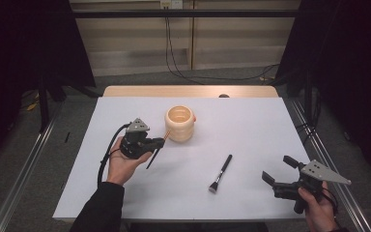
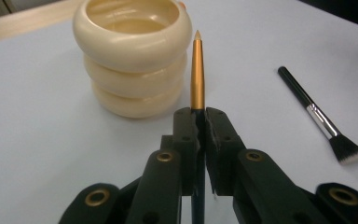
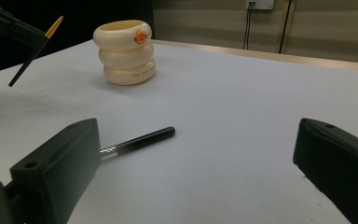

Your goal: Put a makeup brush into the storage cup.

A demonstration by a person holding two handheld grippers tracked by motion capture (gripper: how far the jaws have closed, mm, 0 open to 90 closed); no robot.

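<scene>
The high view is evenly lit from above, the white table (image 1: 251, 125) bright while the room's sides fall into near black; shadows under the cream holder (image 1: 179, 123) and flat brush (image 1: 221, 173) are soft and short; the left gripper view is dimmer, with a bluish cast, its close black jaws slightly soft; the right gripper view blurs its near jaws, and its far background stays murky.

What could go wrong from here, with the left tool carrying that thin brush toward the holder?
1. The left tool pinches the thin brush on a narrow stretch of its handle; it might pivot or slip.
2. The brush tip sits beside the cream ringed holder, level with its rim; a nudge could shift or tip the holder.
3. The flat brush lies between both hands, so the open right tool might knock it.
</scene>
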